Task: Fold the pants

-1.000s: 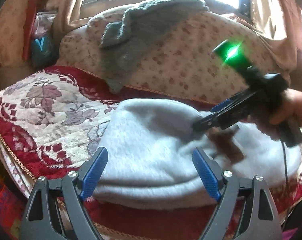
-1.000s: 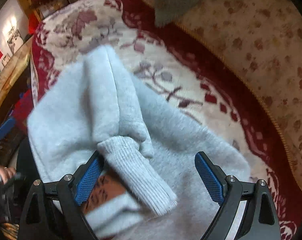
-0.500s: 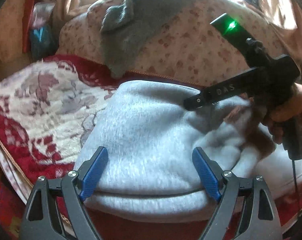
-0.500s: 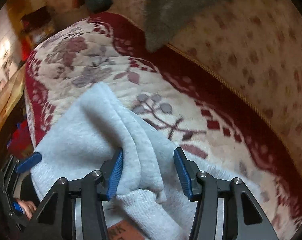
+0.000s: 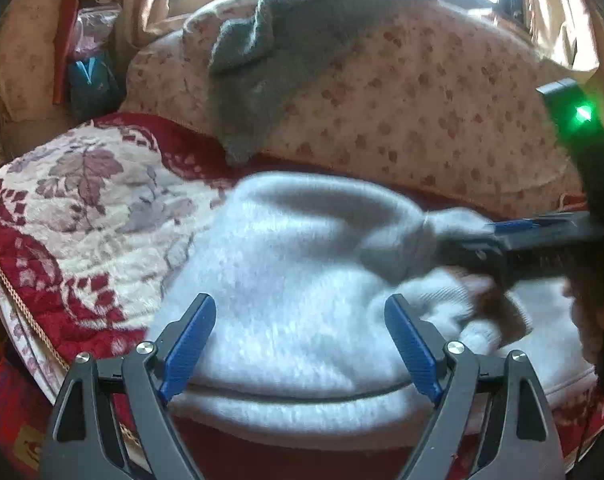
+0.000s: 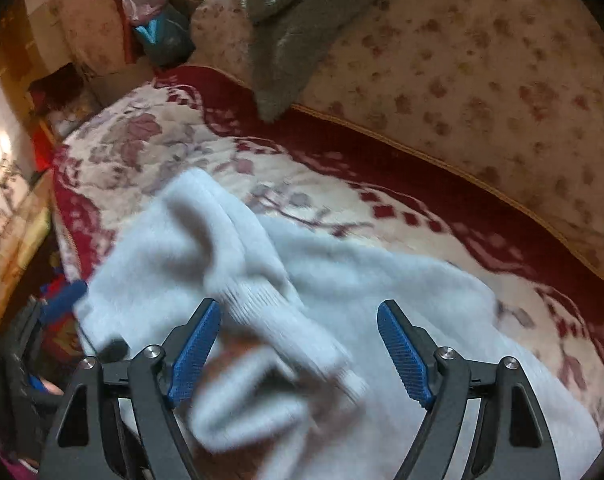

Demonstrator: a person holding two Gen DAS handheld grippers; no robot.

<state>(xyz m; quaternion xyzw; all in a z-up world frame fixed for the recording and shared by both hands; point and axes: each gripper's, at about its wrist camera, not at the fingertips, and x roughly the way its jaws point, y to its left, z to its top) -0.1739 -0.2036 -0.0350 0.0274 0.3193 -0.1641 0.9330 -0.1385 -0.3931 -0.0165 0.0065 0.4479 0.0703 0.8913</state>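
Note:
Light grey fleece pants (image 5: 302,292) lie in a folded bundle on the red and cream floral sofa cover (image 5: 82,200). A ribbed cuff (image 6: 286,324) lies on top of the bundle, with a brown label beside it. My left gripper (image 5: 300,344) is open and empty at the near edge of the bundle. My right gripper (image 6: 298,348) is open over the cuff, its jaws wide and holding nothing. In the left wrist view the right gripper (image 5: 482,240) comes in from the right, its tips against a raised fold. The view is motion-blurred.
A dark grey garment (image 5: 286,60) hangs over the floral sofa back (image 5: 422,92). Bags and clutter (image 5: 90,64) sit at the sofa's far left end. The seat's front edge (image 5: 18,304) drops to the floor at left.
The right gripper half closed around a fold of the pants, then opened wide again and shifted over the cuff. The left gripper stayed open at the near edge.

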